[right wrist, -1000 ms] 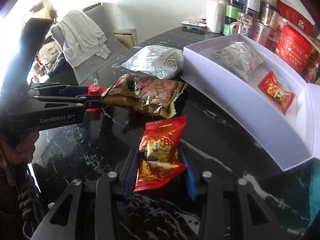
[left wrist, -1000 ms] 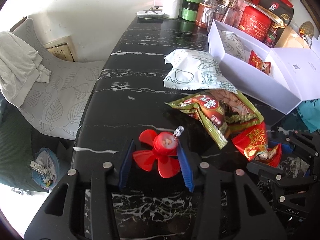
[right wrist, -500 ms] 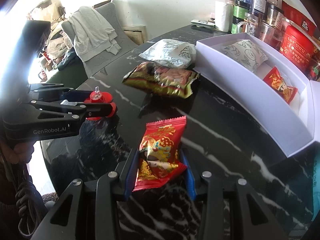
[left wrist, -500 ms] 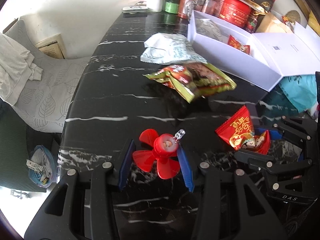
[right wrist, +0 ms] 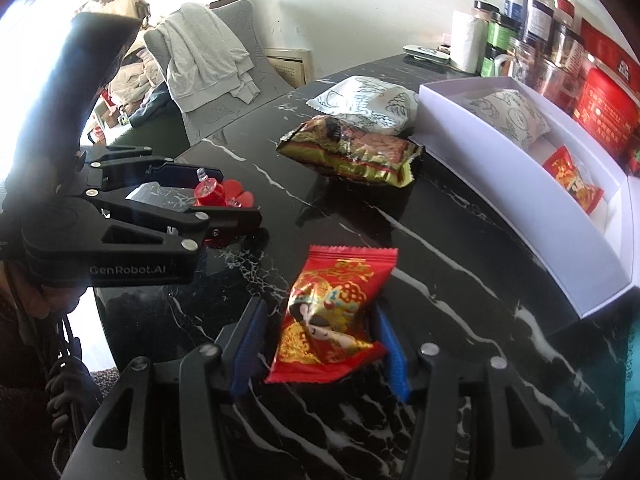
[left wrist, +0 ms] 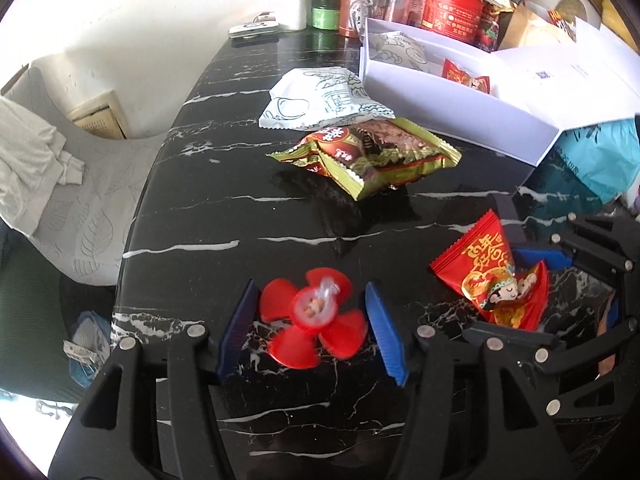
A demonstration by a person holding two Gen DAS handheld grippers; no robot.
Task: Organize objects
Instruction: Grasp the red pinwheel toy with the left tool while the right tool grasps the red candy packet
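Jaws on both tools had just been opening, and each stood a little apart from its load. Our left gripper (left wrist: 310, 334) bracketed the red fan toy (left wrist: 314, 316), which lay flat on the black marble table (left wrist: 208, 208) with clear gaps to both blue pads. We judged it set down there, near the table's front edge, to keep it apart from the snacks. Our right gripper (right wrist: 320, 354) likewise stood around the red candy packet (right wrist: 332, 316), the pads just off its sides, so the packet rested on the marble and was not gripped. The two tools sat near each other, the left gripper (right wrist: 208, 204) showing at the right camera's left side.

Beyond them we had an open stretch of marble, good room for backing out. Further on lay the green-gold snack bag (left wrist: 368, 156), touching the white patterned pouch (left wrist: 324, 100) behind it. The white box (right wrist: 520, 184) stood open to the right, already holding a white pouch and a red packet, with free floor between them. Jars (left wrist: 324, 0) crowded the far end.
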